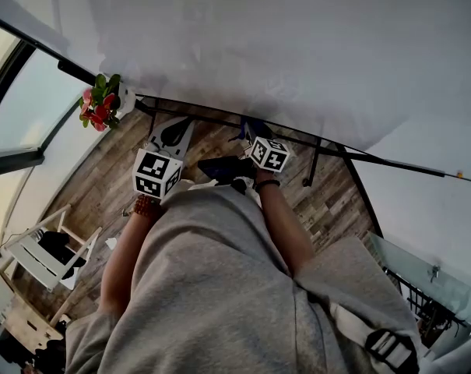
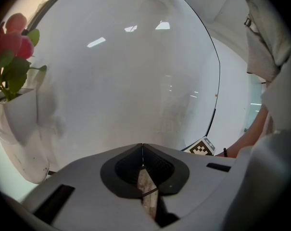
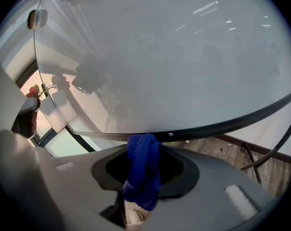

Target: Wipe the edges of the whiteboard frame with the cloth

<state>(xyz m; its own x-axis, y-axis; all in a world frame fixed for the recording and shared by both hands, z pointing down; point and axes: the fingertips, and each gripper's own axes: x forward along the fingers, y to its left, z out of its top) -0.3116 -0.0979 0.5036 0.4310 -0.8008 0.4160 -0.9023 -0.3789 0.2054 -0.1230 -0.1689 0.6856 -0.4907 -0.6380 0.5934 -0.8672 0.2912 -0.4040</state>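
Observation:
The whiteboard (image 1: pixel 258 45) fills the upper head view, and its black lower frame edge (image 1: pixel 391 162) runs across below it. My right gripper (image 3: pixel 144 150) is shut on a blue cloth (image 3: pixel 143 174). The cloth's top bunches up right at the lower frame edge (image 3: pixel 222 126), touching it or nearly so. In the head view the right gripper (image 1: pixel 256 135) sits just under that edge with a bit of blue cloth (image 1: pixel 254 125) showing. My left gripper (image 2: pixel 142 150) is shut with nothing in it and faces the board surface (image 2: pixel 135 71). It hangs left of the right gripper (image 1: pixel 171 135).
A white holder with red flowers (image 1: pixel 101 104) hangs at the board's lower left corner, close to the left gripper (image 2: pixel 10 47). Black stand legs (image 1: pixel 317 162) reach down to the wooden floor (image 1: pixel 103 178). A white chair (image 1: pixel 40 255) stands at lower left and a glass railing (image 1: pixel 406 263) at right.

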